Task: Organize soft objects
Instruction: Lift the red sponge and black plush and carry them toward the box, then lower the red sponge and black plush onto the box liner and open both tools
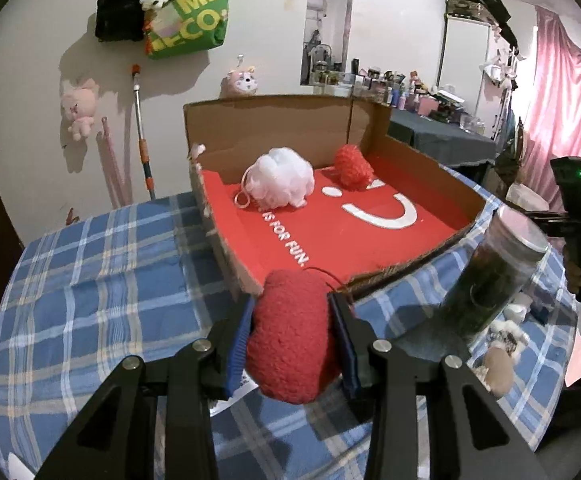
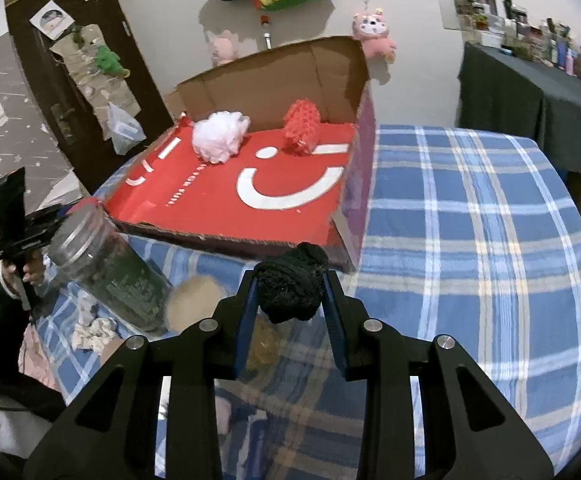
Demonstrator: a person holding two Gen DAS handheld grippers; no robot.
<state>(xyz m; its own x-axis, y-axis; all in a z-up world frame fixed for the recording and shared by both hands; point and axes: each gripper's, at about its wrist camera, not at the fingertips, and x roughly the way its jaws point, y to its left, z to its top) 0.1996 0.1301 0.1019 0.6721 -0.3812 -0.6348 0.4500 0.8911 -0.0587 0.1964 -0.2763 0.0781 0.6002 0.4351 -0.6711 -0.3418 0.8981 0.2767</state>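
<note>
My left gripper (image 1: 292,336) is closed on a red fuzzy pad (image 1: 292,332); the blue pads press both its sides and it bulges out between them. It looks very light and soft, so I judge a grip across the thick middle is enough, and a harder squeeze would only deform it. My right gripper (image 2: 290,292) is nearly shut on a black net ball (image 2: 292,286), taken at its top half; it seems airy and springy and could slip out if the jaws loosen.

Both are just before the near wall of the cardboard box (image 1: 274,120). Inside the box, toward its far wall, lie a white bath puff (image 1: 280,180) and another red pad (image 1: 352,168). Beside the box a clear jar (image 1: 490,276) is tilted.
</note>
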